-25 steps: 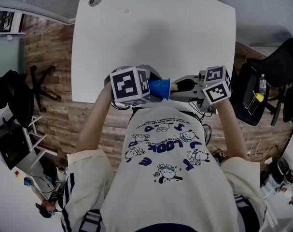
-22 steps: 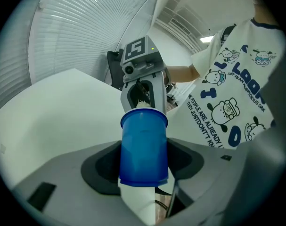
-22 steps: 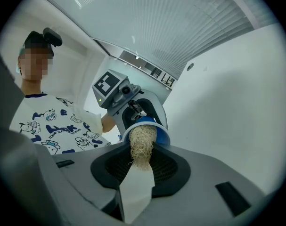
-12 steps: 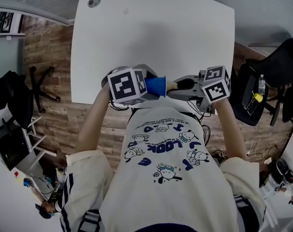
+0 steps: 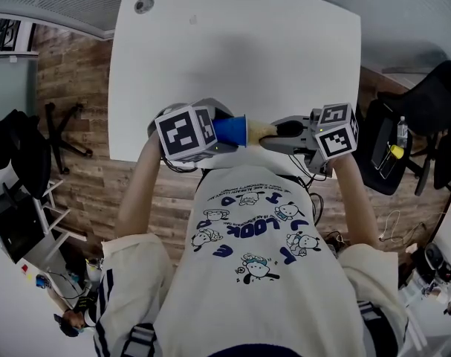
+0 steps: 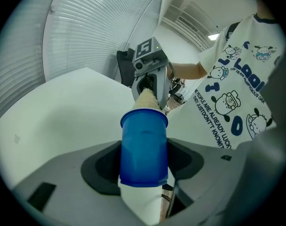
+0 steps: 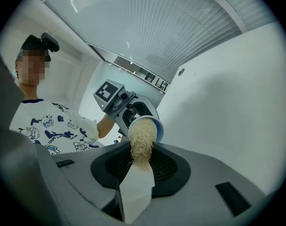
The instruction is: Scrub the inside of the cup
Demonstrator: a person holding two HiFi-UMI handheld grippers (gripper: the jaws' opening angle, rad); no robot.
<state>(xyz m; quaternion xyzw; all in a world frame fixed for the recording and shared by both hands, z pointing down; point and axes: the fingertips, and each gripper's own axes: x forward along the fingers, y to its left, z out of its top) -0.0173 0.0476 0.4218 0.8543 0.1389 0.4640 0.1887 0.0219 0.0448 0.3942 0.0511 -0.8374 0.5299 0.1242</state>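
I see left hand-held gripper [image 6: 143,169] clamping blue cup [image 6: 143,149] at bench [image 5: 232,58] near edge; right hand-held gripper [image 7: 139,173] pinches loofah scrubber [image 7: 142,140]. More loofah shows outside the rim than 1 second ago: likely an out-stroke, scrubbing ongoing.

1. The cup [image 5: 229,130] [image 6: 143,149] is plain blue plastic, slightly tapered and smooth-walled. It lies on its side in the air, over the near edge of the white worktop [image 5: 232,50]. Its base points left and sits between the jaws of the left gripper [image 5: 219,132] [image 6: 143,175], which press on its sides. Its open mouth faces right.
2. The scrubber [image 5: 259,131] [image 7: 142,142] is a pale, straw-coloured wad of coarse fibres, longer than it is wide. The right gripper [image 5: 276,132] [image 7: 139,171] clamps its right end. Its left end is pushed into the cup's mouth and fills the rim.
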